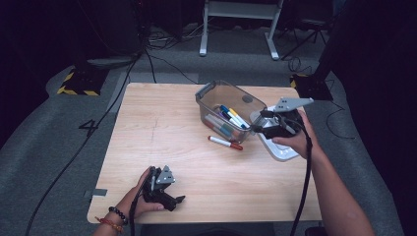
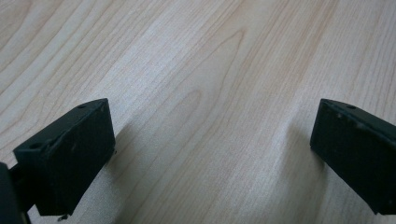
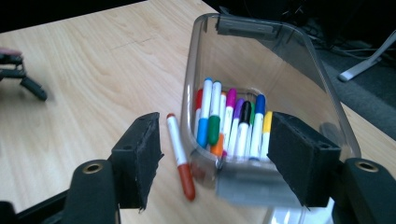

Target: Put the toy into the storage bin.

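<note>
The right tongs (image 3: 217,156) hang wide apart and empty over the near end of a clear plastic bin (image 3: 299,60) full of coloured markers (image 3: 231,121). One red-capped marker (image 3: 180,156) lies loose on the wooden worktop (image 1: 162,128), just beside the bin and nearer the left-hand pad in the right gripper view. A white lid (image 1: 282,150) rests under the right hand. At the worktop's near edge, the left tongs (image 2: 212,158) gape wide over bare wood. No writing is legible.

Grey carpet (image 1: 44,132); dim room; white frame (image 1: 241,19).
</note>
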The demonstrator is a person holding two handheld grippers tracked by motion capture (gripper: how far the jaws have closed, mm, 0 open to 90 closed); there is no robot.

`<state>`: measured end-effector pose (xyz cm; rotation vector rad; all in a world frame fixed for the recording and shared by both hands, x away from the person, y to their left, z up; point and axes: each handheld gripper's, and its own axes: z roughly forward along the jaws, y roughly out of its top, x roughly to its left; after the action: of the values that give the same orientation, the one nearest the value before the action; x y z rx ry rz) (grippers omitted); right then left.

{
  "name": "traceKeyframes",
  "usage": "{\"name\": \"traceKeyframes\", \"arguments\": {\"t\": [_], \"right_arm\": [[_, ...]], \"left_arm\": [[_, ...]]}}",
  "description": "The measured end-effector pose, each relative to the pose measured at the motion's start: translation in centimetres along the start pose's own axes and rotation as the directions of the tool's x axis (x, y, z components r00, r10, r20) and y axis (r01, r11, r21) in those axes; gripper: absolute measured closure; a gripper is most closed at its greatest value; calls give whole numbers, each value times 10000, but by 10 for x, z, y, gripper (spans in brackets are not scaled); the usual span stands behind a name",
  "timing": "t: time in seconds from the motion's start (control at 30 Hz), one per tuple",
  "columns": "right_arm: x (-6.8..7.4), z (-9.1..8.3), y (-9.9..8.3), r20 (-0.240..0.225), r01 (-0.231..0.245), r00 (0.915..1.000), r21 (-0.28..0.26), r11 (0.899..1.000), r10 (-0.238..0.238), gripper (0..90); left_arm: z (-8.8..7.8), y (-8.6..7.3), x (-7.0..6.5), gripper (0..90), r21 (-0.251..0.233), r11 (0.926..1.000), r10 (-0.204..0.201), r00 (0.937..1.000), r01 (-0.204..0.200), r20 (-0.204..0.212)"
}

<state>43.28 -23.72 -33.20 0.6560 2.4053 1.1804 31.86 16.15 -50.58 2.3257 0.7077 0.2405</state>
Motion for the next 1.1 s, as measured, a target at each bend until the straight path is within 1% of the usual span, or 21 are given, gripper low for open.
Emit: {"name": "traceKeyframes", "arguments": {"t": [0.07, 0.13, 0.17, 0.23, 0.33, 0.4, 0.43, 0.57, 0.63, 0.7, 0.73, 0.83, 0.87, 0.9, 1.0, 1.1], "right_arm": [[8, -11, -10, -224, 34, 9997, -199, 9998, -38, 354], [16, -19, -21, -249, 135, 9996, -341, 9993, -144, 354], [19, -22, -26, -402, 92, 9991, -387, 9992, -108, 354], [25, -23, -37, -543, 112, 9984, -346, 9993, -130, 352], [33, -16, -54, -765, 113, 9970, -225, 9997, -130, 349], [35, -6, -66, -949, 74, 9955, -122, 9999, -86, 348], [36, 1, -71, -1046, -30, 9945, 12, 10000, 31, 342], [37, 30, -87, -1232, -140, 9921, 620, 9980, 216, 313], [37, 47, -94, -1473, -126, 9887, 996, 9950, 273, 302], [36, 62, -100, -1380, -24, 9903, 1189, 9929, 190, 303], [34, 70, -103, -1452, -121, 9890, 1222, 9924, 299, 303], [30, 85, -108, -1247, -78, 9919, 1369, 9906, 251, 303], [26, 91, -110, -1232, -323, 9911, 1405, 9896, 498, 303], [24, 96, -112, -1286, -433, 9898, 1416, 9890, 618, 303], [20, 110, -114, -1206, -492, 9902, 1744, 9835, 709, 309], [18, 116, -113, -1080, -556, 9912, 1804, 9820, 759, 312]], "left_arm": [[0, 0, 0, 1, -1, 10000, 1, 10000, -1, 1], [0, 0, 0, 1, -5, 10000, 5, 10000, -5, 10], [0, 0, 0, 1, -3, 10000, 4, 10000, -4, 10], [0, 0, 0, 1, 3, 10000, 4, 10000, -4, 4], [0, 0, 0, 1, 2, 10000, -3, 10000, 3, 10], [0, 0, 0, 1, -1, 10000, -4, 10000, 4, 7], [0, 0, 0, 1, 2, 10000, 2, 10000, -2, 2], [0, 0, 0, 1, -5, 10000, 4, 10000, -4, 10], [0, 0, 0, 1, -6, 10000, -5, 10000, 5, 12], [0, 0, 0, 1, 1, 10000, 3, 10000, -3, 8], [0, 0, 0, 1, -6, 10000, 5, 10000, -5, 14], [0, 0, 0, 1, -7, 10000, 5, 10000, -5, 13], [0, 0, 0, 1, -2, 10000, 0, 10000, 0, 8], [0, 0, 0, 1, -6, 10000, 4, 10000, -4, 13], [0, 0, 0, 1, -5, 10000, 4, 10000, -4, 13], [0, 0, 0, 1, 1, 10000, 0, 10000, 0, 7]]}}
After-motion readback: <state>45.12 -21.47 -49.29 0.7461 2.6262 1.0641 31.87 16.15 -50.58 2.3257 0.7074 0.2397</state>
